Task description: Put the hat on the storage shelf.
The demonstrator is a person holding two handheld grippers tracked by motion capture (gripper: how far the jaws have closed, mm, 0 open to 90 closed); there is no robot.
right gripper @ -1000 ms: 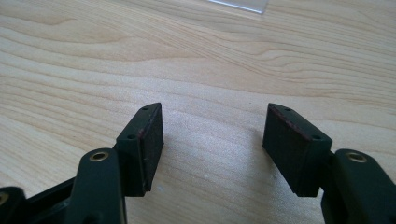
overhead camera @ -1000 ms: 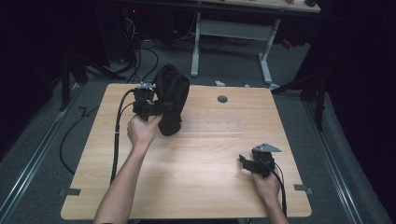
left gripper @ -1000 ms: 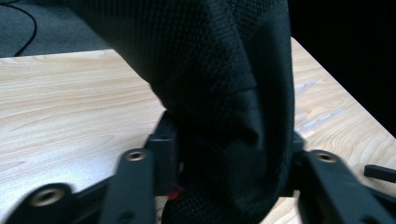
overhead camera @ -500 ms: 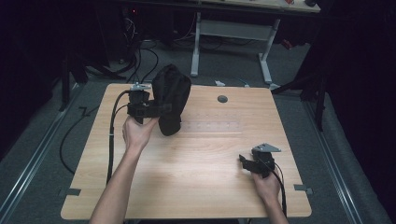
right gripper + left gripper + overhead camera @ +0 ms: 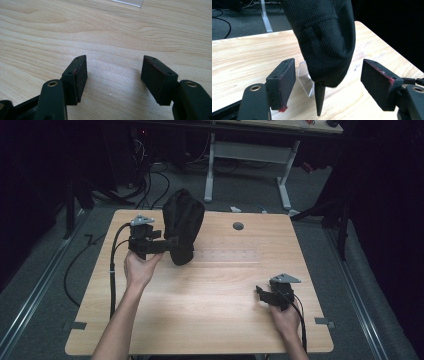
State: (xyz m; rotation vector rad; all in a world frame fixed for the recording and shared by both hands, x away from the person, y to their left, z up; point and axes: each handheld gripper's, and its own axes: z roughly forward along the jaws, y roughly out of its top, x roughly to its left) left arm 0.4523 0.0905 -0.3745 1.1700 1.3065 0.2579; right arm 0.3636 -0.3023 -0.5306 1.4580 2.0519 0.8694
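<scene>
A black mesh pouch [image 5: 183,222] stands upright at the back left of the wooden table [image 5: 215,320]. In the left gripper view the pouch [image 5: 324,37] hangs between the two jaws, neither pad pressing on it. A black pointed tip [image 5: 319,100] sticks out below it, and a clear plastic piece [image 5: 305,75] stands behind. My left gripper [image 5: 171,243] [image 5: 328,72] is open, level with the pouch's lower end. Near the front right, my right gripper [image 5: 261,293] [image 5: 115,67] rests open over bare wood, with nothing between its fingers.
A clear strip [image 5: 232,255] lies flat mid-table, right of the pouch, and its edge [image 5: 130,2] shows ahead of the right jaws. A round grommet [image 5: 238,226] sits near the back edge. Black cables [image 5: 114,270] trail off the left side. A desk frame [image 5: 250,152] stands behind the table.
My left hand and gripper have drawn slightly toward the near left, while the pouch stays about where it was. The right gripper has not moved.
</scene>
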